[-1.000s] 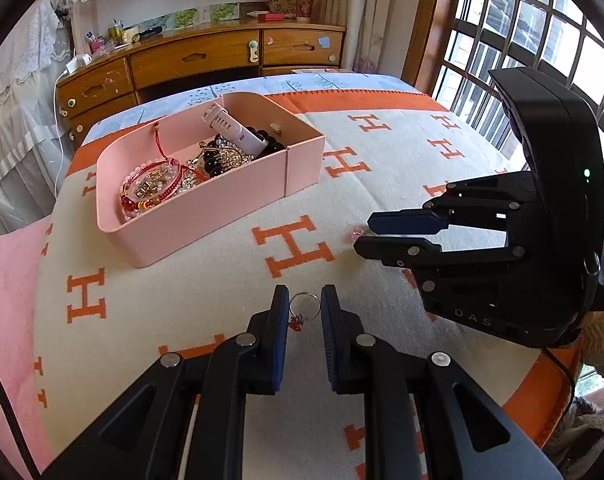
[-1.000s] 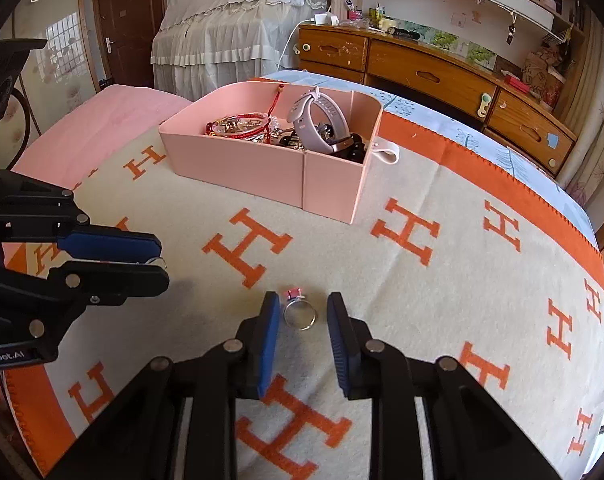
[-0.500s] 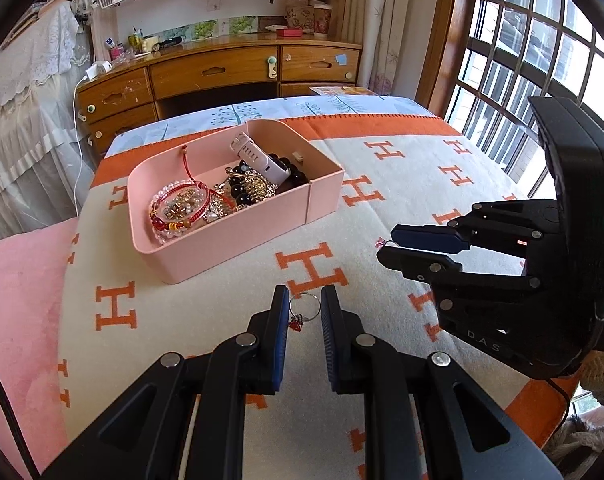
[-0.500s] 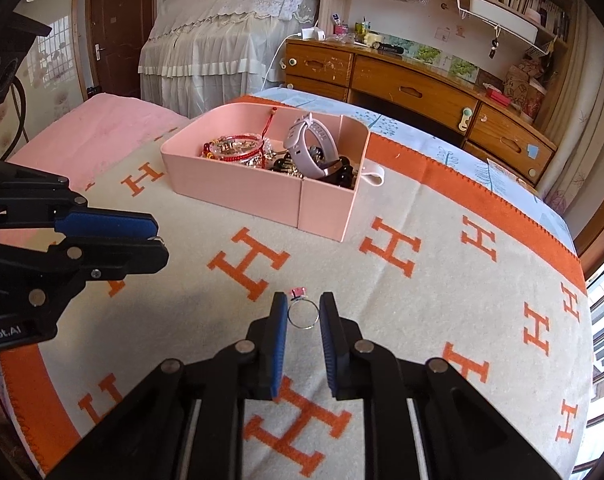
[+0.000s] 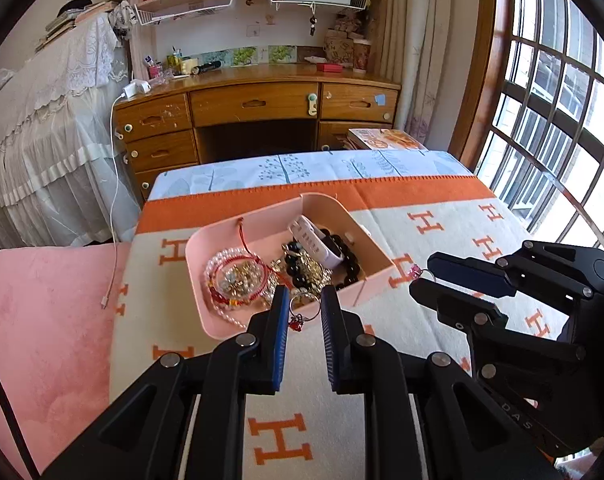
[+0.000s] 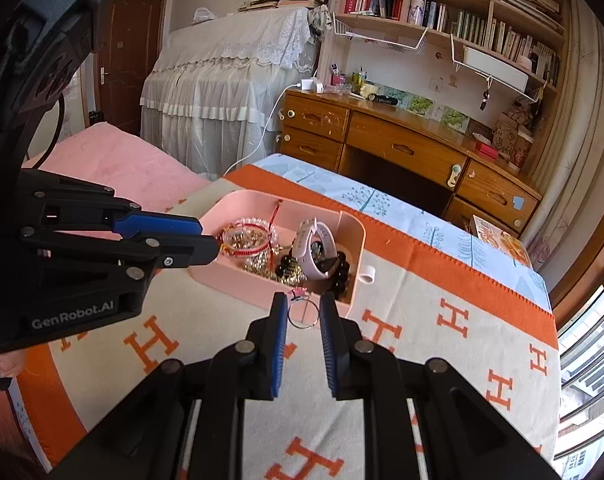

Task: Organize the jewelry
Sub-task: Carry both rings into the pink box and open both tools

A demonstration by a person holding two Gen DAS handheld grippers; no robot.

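My left gripper [image 5: 304, 304] is shut on a silver ring with a red charm [image 5: 302, 314], held in the air just before the near wall of the pink box [image 5: 221, 330]. My right gripper [image 6: 304, 309] is shut on a silver ring with a pink stone [image 6: 300, 312], lifted above the blanket close to the pink box [image 6: 302, 302]. The box holds beaded bracelets [image 5: 231, 280], black beads and a white watch [image 5: 316, 242]. The right gripper [image 5: 424, 282] also shows at the right of the left wrist view, the left gripper [image 6: 205, 240] at the left of the right wrist view.
The box stands on a cream blanket with orange H letters [image 5: 382, 420] over a bed. A pink blanket [image 5: 41, 320] lies to the left. Behind are a wooden desk [image 5: 253, 108], a cloth-covered piece of furniture [image 6: 229, 92], bookshelves and a barred window [image 5: 550, 120].
Both grippers have risen off the blanket, each with its ring, and tilted up. The pink box now sits lower and closer to the fingertips in both views.
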